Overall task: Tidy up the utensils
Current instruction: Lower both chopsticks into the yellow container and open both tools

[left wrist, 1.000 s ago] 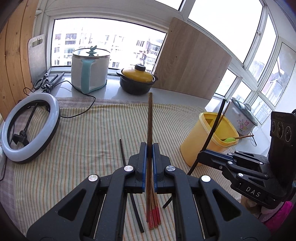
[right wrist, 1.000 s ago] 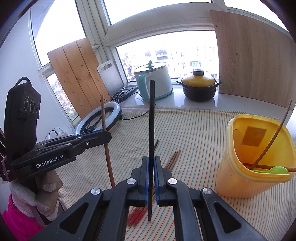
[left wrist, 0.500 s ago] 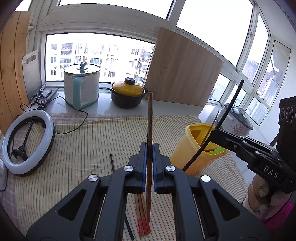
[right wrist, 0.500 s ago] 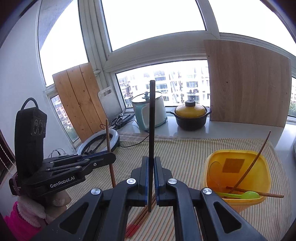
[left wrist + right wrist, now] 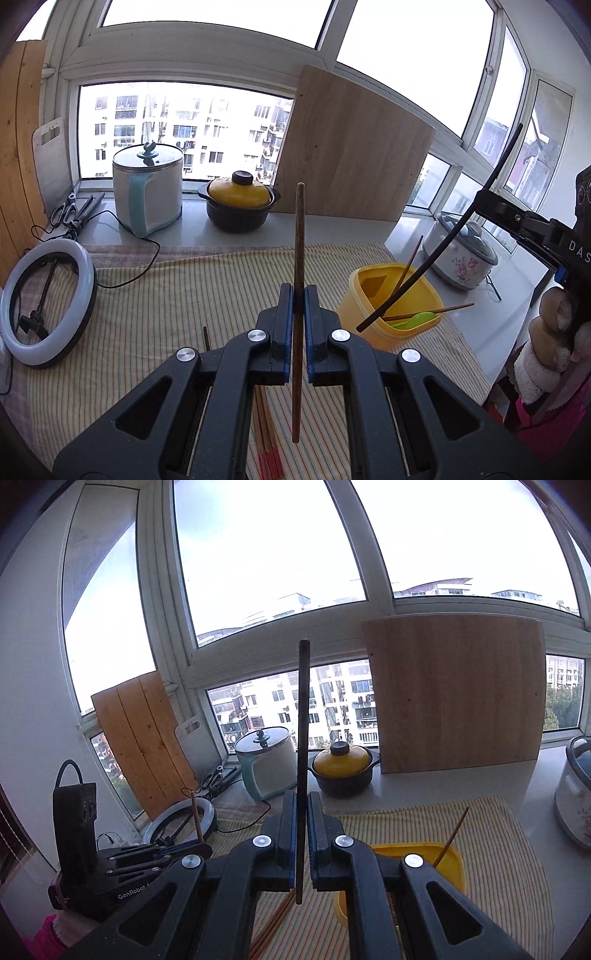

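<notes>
My left gripper (image 5: 299, 291) is shut on a brown wooden chopstick (image 5: 298, 236) and holds it upright above the striped cloth. My right gripper (image 5: 302, 797) is shut on a black chopstick (image 5: 303, 709); in the left wrist view this black chopstick (image 5: 443, 251) slants down with its lower tip at the front rim of the yellow container (image 5: 391, 321). The container (image 5: 452, 864) holds brown chopsticks and a green spoon (image 5: 415, 319). Several red-tipped chopsticks (image 5: 267, 439) and a dark one (image 5: 206, 338) lie on the cloth under my left gripper.
A ring light (image 5: 48, 302) lies at the cloth's left. A white pot (image 5: 147, 192), a yellow-lidded black pot (image 5: 238, 206), a wooden board (image 5: 351, 147) and scissors (image 5: 64, 214) stand on the sill. A flowered rice cooker (image 5: 461, 251) stands right of the container.
Both grippers have risen and tilted up. The right gripper has carried the black chopstick right and up, so its lower tip is now at the yellow container.
</notes>
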{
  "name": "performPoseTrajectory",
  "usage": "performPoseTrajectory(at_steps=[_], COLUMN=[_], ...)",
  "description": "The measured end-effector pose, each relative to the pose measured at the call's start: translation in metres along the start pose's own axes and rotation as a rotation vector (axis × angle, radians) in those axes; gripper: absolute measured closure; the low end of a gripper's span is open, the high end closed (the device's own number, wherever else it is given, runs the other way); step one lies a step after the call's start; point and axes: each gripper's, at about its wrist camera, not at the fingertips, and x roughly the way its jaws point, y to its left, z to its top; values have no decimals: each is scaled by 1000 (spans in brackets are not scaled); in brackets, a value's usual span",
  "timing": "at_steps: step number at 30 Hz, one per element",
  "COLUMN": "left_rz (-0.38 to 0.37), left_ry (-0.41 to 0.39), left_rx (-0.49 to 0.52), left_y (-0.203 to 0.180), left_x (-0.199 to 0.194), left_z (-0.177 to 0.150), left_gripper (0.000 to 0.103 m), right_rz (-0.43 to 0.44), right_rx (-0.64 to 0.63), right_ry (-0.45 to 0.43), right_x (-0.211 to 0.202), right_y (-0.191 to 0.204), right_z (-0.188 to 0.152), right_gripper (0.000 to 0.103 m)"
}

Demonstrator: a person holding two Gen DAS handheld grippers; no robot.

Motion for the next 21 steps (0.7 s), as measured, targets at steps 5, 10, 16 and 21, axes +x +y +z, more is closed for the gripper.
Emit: performPoseTrajectory(at_steps=[5,10,16,21], left_rz=[-9,-24,-55,-81], left_ry=[-13,-37,-71,-93], left_rx=[-3,-5,2,0], left_y=[-5,-14,-32,-46], left_x=[2,3,8,15], left_z=[7,20,39,52], left_gripper=[99,99,99,99], right_rz=[-34,-77,-119,-140], right_rx=[22,37,53,60], right_ry=[-42,-55,-37,-13], right_x=[-13,-19,-20,-20], right_y=[-16,-33,-54,-67], right_z=[10,13,6,1], right_gripper=[100,100,100,100])
